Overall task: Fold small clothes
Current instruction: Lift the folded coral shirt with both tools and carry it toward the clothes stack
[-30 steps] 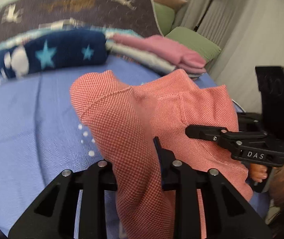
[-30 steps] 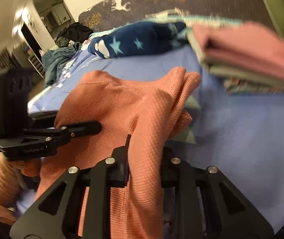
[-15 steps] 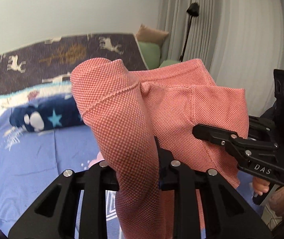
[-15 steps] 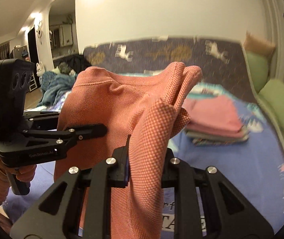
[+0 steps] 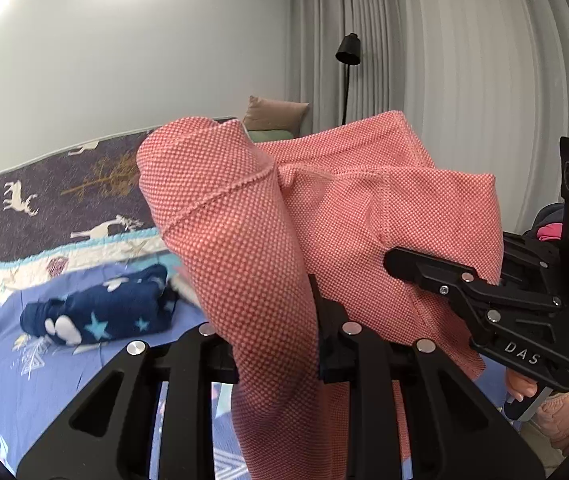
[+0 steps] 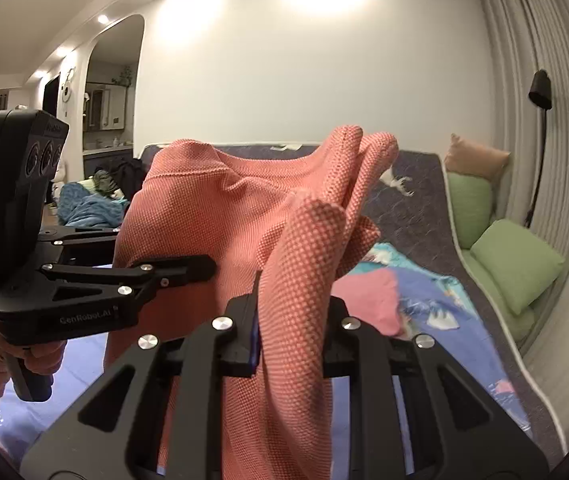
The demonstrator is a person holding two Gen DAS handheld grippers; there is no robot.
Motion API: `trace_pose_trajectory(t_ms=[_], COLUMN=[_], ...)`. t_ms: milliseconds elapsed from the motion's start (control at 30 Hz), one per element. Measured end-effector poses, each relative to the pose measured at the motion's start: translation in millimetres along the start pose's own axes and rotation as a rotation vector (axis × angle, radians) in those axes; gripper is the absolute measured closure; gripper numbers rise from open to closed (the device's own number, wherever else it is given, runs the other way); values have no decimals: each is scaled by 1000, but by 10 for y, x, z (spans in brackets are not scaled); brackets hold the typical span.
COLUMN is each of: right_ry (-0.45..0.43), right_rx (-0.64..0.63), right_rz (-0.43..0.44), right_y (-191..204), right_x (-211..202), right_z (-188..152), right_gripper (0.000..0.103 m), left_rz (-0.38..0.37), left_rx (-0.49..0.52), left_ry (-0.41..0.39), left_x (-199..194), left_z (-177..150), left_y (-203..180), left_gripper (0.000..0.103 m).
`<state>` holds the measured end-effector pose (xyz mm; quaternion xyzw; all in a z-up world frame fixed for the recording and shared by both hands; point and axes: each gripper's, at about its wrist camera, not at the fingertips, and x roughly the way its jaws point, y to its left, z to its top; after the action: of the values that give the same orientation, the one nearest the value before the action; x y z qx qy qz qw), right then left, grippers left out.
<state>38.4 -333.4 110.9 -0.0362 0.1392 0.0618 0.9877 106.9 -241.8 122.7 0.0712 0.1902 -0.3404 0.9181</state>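
A small coral-red knit garment (image 5: pixel 324 216) hangs in the air between both grippers, well above the bed. My left gripper (image 5: pixel 276 336) is shut on one edge of it; the cloth bulges up over the jaws and drapes down. My right gripper (image 6: pixel 292 328) is shut on the other edge of the same garment (image 6: pixel 224 216). Each gripper shows in the other's view: the right one (image 5: pixel 484 304) at the right, the left one (image 6: pixel 124 280) at the left. The garment hides most of the bed beneath.
A blue bed sheet (image 5: pixel 44 380) lies below. A folded navy star-patterned garment (image 5: pixel 100 316) rests at its far side. A folded pink garment (image 6: pixel 368 300) lies on the bed. Green cushions (image 6: pixel 516 264), a floor lamp (image 5: pixel 346 72) and curtains stand to the right.
Both grippers have lifted the coral garment up off the bed and tilted upward. The bed and the folded clothes have dropped lower in view; walls and ceiling now show.
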Motion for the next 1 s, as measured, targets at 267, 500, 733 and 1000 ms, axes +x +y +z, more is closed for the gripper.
trace_pose_trajectory(t_ms=[267, 500, 733, 1000], right_ry=[-3, 1, 26, 88], right_rx=[-3, -8, -26, -71], right_rz=[-53, -89, -110, -140], right_y=[-430, -680, -861, -983], right_x=[224, 596, 1079, 1627], right_z=[296, 568, 716, 806], right_gripper=[84, 84, 84, 84], left_rz=[32, 64, 95, 100], left_rx=[45, 45, 30, -14], left_ry=[-3, 4, 38, 74], left_x=[418, 792, 1181, 1657], left_z=[444, 782, 968, 1061], left_y=[-77, -21, 114, 332], left_gripper=[78, 78, 78, 78])
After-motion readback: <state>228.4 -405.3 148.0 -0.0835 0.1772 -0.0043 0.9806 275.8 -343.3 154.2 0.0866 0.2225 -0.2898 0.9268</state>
